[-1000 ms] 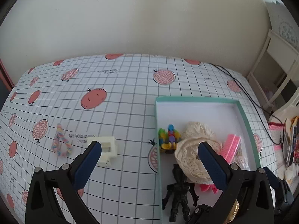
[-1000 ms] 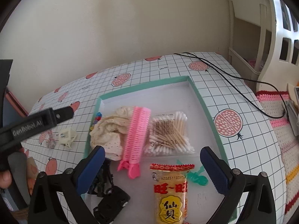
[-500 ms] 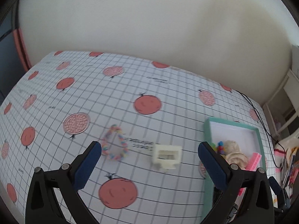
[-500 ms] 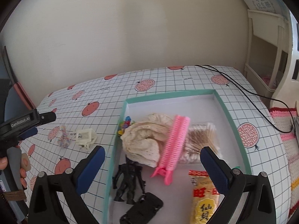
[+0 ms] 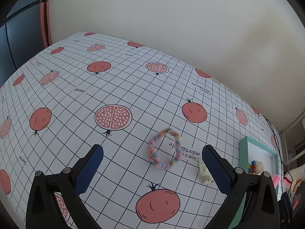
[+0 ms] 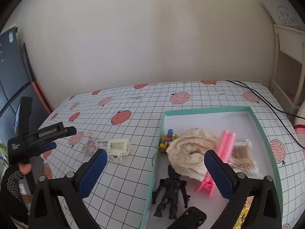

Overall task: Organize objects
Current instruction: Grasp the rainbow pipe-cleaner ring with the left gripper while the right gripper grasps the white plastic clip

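Pastel yarn bracelet (image 5: 165,149) lies loose on the worktop (image 5: 80,103) between my left hand-held gripper (image 5: 152,167)'s wide-open, empty fingers; I judge it the next pick. The right hand-held gripper (image 6: 155,173) hangs open, empty, over the box (image 6: 266,131). The white clip (image 5: 204,173) sits half hidden behind a finger.

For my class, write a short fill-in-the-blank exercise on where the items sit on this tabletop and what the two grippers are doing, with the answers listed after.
1. The pastel braided hair tie lies on the tablecloth, ______ the teal box.
2. The left gripper has its jaws ______ and holds nothing.
3. Inside the box, the black toy figure lies in front of the cream ______ cloth.
4. The colour of the hair clip in the box is ______.

Answers: outside; open; lace; pink
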A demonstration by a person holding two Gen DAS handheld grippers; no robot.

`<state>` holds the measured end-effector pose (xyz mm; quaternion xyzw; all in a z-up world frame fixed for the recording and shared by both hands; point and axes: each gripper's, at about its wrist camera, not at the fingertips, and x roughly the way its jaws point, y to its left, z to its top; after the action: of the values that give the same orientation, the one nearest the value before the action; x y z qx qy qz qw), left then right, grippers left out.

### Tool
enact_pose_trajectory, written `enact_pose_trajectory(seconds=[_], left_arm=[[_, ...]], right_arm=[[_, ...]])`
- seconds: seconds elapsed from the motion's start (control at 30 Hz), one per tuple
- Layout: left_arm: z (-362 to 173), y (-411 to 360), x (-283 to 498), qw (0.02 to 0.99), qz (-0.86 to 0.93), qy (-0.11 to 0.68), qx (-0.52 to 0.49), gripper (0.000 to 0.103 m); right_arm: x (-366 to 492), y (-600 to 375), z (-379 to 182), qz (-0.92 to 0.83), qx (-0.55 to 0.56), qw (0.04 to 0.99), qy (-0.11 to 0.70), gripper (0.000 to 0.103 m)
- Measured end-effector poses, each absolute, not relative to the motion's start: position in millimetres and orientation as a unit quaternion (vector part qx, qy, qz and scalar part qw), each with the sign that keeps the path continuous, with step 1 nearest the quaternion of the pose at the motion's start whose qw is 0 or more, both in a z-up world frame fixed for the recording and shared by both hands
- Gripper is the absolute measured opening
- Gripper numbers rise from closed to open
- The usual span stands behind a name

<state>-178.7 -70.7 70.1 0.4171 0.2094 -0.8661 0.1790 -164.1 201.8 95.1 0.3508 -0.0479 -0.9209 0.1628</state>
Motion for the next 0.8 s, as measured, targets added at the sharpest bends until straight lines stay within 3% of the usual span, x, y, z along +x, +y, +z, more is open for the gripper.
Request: enact_pose_trajectory(seconds=[0.33,0.8], left_arm=[[62.5,-92.4,-181.8,0.159,-0.863,0.234,0.418,0.103],[51.0,-89.7,-209.1,0.118,-0.864,0.189,0.451,0.103]], right_arm=[[-169.8,165.2,90.7,-0.907,0.374,0.194,-0.021,0.103],[-201.4,92.2,67.8,-0.88,0.417,0.225,0.038,0.103]])
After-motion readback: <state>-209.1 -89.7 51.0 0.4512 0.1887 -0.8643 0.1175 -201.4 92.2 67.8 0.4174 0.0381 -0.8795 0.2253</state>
